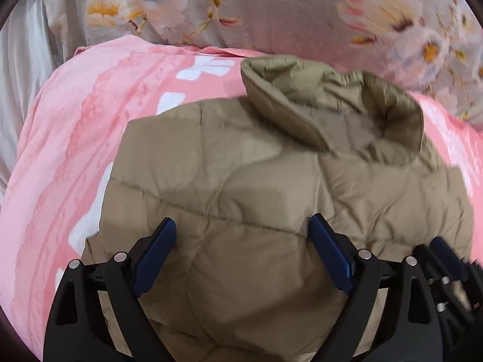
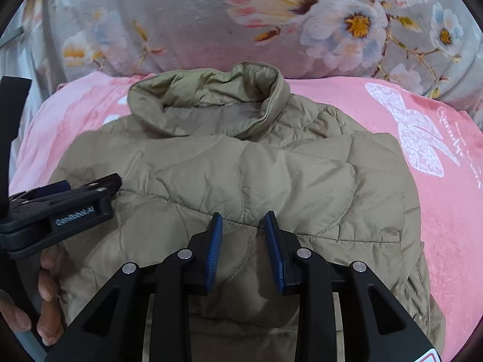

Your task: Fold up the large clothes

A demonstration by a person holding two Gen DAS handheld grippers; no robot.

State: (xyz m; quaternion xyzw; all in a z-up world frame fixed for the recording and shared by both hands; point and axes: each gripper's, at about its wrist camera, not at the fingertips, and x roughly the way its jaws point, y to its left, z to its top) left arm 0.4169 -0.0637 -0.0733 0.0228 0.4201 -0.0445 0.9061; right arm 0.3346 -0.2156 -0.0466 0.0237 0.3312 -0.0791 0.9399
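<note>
Your pink blanket (image 2: 422, 211) covers the bed, with a floral quilt (image 2: 181, 24) bunched behind it. The khaki quilted jacket (image 2: 241, 175) lies folded on the blanket, collar (image 2: 208, 102) toward the quilt. Your left tool (image 1: 241, 235) hangs spread wide above it, empty; your right tool (image 2: 244, 229) is partly parted, pinching nothing.

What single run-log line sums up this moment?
jacket: folded, on pink blanket | collar: far end | left gripper: open, empty | right gripper: open, empty
</note>
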